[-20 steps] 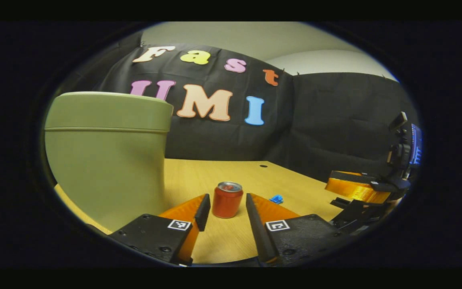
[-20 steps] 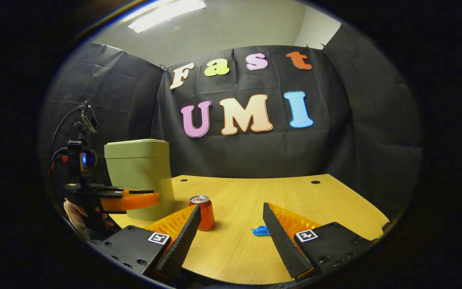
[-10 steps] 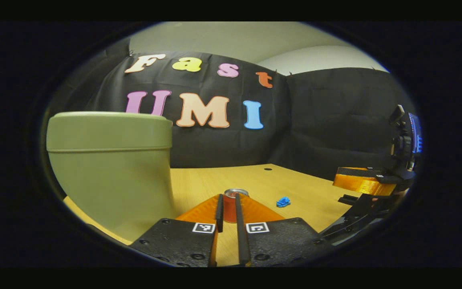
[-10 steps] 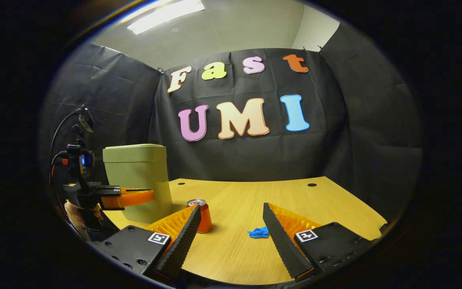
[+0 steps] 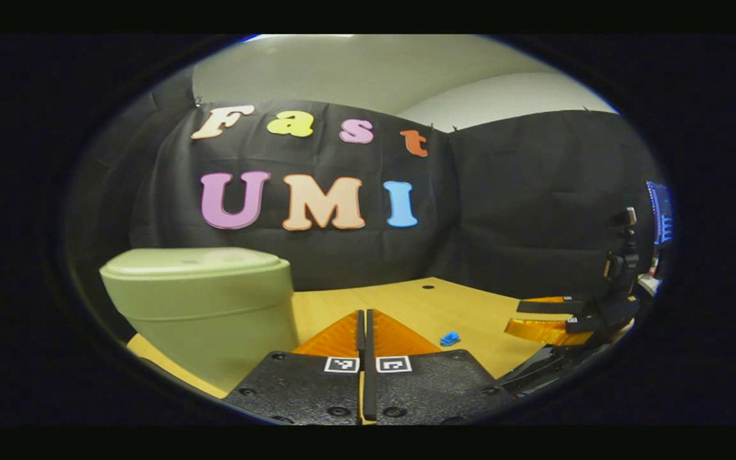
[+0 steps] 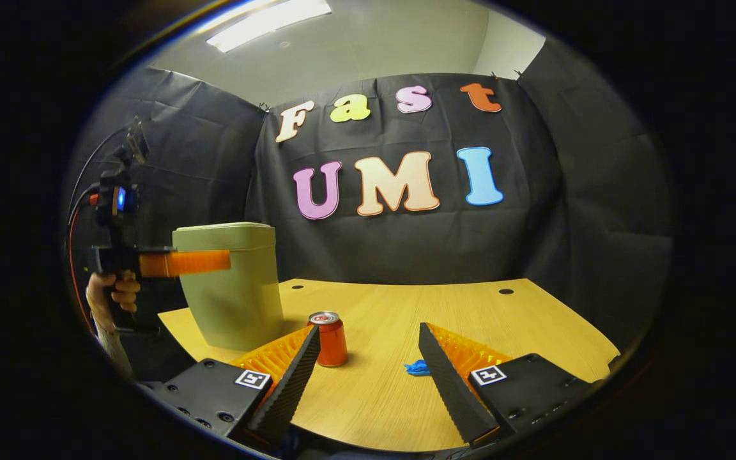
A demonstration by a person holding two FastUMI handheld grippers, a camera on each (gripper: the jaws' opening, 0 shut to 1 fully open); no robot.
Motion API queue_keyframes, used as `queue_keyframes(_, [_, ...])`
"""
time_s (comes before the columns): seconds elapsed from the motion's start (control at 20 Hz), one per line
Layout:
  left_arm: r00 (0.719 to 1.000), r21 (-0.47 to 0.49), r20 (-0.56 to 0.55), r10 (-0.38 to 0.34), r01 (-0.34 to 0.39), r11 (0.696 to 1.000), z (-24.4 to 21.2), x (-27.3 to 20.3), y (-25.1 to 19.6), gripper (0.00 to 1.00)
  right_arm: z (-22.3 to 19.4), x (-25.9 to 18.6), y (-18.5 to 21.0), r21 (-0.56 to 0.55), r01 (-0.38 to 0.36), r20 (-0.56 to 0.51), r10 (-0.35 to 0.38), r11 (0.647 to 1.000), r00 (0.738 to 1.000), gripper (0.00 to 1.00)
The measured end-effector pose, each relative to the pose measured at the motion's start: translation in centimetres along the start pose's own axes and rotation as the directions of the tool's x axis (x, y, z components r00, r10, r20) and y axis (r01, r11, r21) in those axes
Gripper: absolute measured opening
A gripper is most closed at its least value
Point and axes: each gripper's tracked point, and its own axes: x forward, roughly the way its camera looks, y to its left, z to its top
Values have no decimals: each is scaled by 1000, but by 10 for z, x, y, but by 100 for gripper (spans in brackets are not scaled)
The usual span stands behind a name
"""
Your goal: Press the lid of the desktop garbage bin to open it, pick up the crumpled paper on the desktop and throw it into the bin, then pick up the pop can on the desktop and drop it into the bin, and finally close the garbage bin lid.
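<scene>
In the left gripper view, the left gripper (image 5: 364, 319) has its 2 fingers pressed together with nothing between them. Just ahead and to its left stands the green garbage bin (image 5: 205, 306), seen from slightly above so the flat top of its lid (image 5: 192, 260) shows; the lid sits down on the bin, closed. Ahead and a little to the right of the fingertips, a small piece of blue crumpled paper (image 5: 449, 338) lies on the wooden desktop (image 5: 406, 300). Farther right, at the edge of this view, is the right gripper (image 5: 544, 319), low over the desktop.

In the right gripper view, the right gripper (image 6: 368, 335) is spread wide, its 2 fingers well apart and empty, held low above the desktop (image 6: 406, 383). Just past its left fingertip stands the red pop can (image 6: 329, 338), upright on the desktop and partly behind that finger. Just beside the inner edge of its right finger lies the crumpled paper (image 6: 417, 367), apart from the can. Farther ahead and to the left is the garbage bin (image 6: 234, 284), lid (image 6: 224, 229) closed, near the left edge of the desktop. Beyond the bin's left side, the left gripper (image 6: 214, 260) is held up in the air at about the height of the bin's upper body, pointing across in front of it, with a person's hand (image 6: 115, 291) around its handle. Whether it touches the bin cannot be told.
</scene>
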Motion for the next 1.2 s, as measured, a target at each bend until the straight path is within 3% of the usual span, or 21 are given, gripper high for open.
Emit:
queue_keyframes(0.3, [986,-20,53,156,-155,988,59,-1,70,0,-7,3,8,-23,-18,-23,18,1000,1000,97])
queue_keyframes(0.55, [956,-3,-21,292,-292,956,50,3,123,0,-7,3,1,-14,-4,-21,4,1000,1000,97])
queue_keyframes(0.65, [948,-3,-69,309,-310,951,38,5,131,0,-7,2,-4,-3,3,-20,-3,1000,1000,97])
queue_keyframes(0.9, [943,-47,-54,328,-331,942,39,8,135,0,-3,0,-19,16,34,-11,-33,999,999,98])
queue_keyframes(1.2, [948,-32,-64,311,-313,949,37,9,133,0,-5,1,-22,33,37,-17,-37,999,999,97])
